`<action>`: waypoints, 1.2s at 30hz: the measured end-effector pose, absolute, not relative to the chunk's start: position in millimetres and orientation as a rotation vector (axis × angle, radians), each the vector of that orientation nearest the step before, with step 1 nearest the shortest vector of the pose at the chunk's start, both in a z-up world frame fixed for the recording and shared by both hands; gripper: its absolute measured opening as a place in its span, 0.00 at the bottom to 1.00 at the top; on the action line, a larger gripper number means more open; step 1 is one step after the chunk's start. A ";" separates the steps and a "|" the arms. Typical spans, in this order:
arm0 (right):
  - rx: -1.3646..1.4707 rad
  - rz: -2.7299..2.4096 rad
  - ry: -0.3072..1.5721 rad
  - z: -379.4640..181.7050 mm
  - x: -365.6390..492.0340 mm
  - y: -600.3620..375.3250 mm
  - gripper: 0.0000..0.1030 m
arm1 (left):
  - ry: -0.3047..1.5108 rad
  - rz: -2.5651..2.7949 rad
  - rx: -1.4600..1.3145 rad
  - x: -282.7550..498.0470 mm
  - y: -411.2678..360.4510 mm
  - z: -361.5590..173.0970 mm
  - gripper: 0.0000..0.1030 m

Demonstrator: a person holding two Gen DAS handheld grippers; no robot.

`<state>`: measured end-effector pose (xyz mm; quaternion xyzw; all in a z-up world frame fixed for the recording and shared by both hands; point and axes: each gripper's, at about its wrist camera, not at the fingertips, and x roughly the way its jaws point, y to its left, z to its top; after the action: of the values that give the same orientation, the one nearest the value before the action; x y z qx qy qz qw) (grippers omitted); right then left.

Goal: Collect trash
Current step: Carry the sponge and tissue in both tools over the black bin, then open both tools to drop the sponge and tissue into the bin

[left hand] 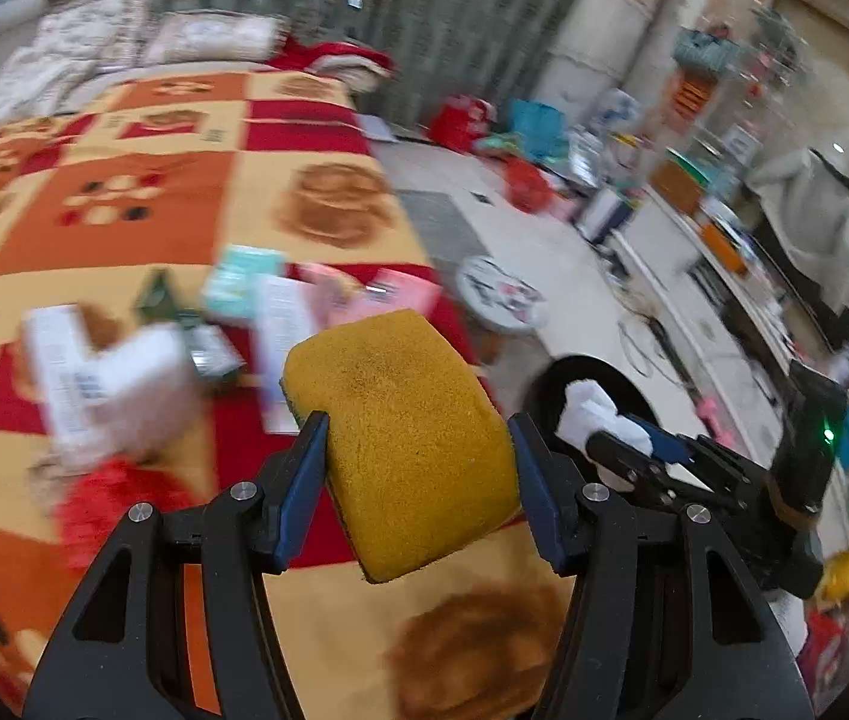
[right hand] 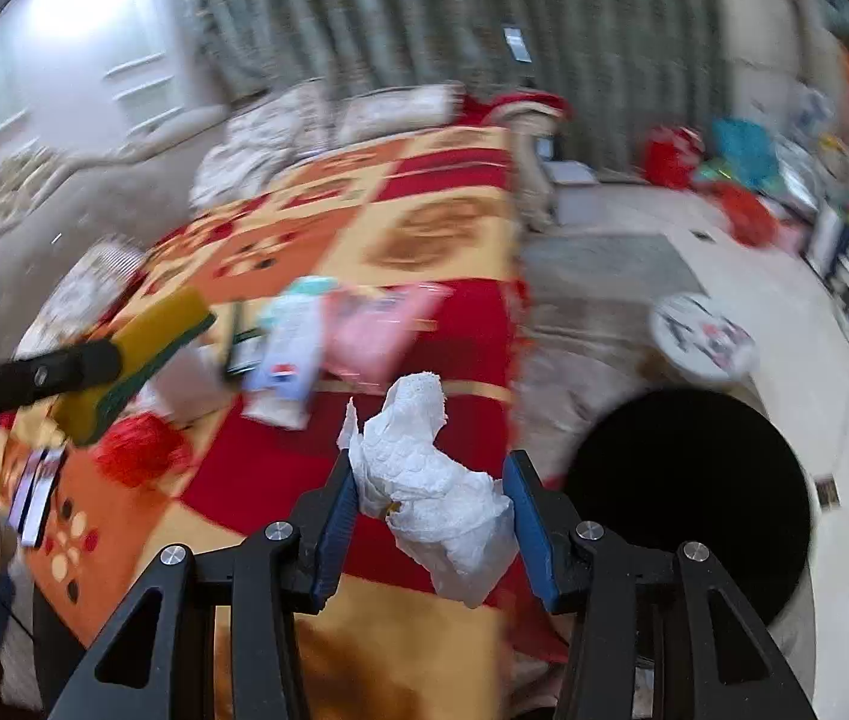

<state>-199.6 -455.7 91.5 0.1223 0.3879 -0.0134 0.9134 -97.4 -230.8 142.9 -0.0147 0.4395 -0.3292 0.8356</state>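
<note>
- Sponge point(left hand: 406, 438), yellow with a green underside, sits clamped between the blue pads of the left gripper point(left hand: 418, 480), jaws about half apart, above the near edge of the checked blanket point(left hand: 124, 192).
- Crumpled white tissue point(right hand: 430, 480) is pinched in the right gripper point(right hand: 430, 510), jaws narrowed onto it.
- Black bin point(right hand: 688, 504) stands on the floor just right of the bed, its round mouth near the right gripper.
- Boxes and packets point(left hand: 268, 300) lie blurred farther back on the blanket.
- Red fluffy item point(right hand: 136, 450) lies at the near left.
</note>
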 end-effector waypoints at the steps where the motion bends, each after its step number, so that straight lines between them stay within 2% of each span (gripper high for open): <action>1: 0.261 -0.066 0.804 88.2 -203.4 -468.7 0.45 | 0.936 -0.717 -0.025 -97.8 -241.1 140.1 0.56; 15: 0.390 -0.262 0.835 63.1 -226.5 -561.3 0.46 | 1.001 -0.857 0.080 -102.2 -366.5 101.1 0.59; 26: 0.445 -0.288 0.836 56.2 -224.3 -585.8 0.48 | 1.012 -0.923 0.082 -98.4 -406.2 85.9 0.61; 34: 0.519 -0.277 0.845 49.4 -224.9 -598.0 0.50 | 1.066 -0.994 0.001 -91.5 -409.9 82.0 0.72; 35: 0.529 -0.273 0.844 48.9 -225.3 -599.0 0.51 | 1.069 -0.997 -0.004 -91.1 -409.6 81.9 0.73; 36: 0.540 -0.268 0.842 48.5 -225.9 -599.7 0.57 | 1.076 -0.999 -0.013 -90.4 -408.8 81.3 0.75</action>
<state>-225.9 -599.7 48.5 0.2583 0.4023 -0.1282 0.8689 -90.4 -408.8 81.3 -0.0060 0.4908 -0.4558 0.7425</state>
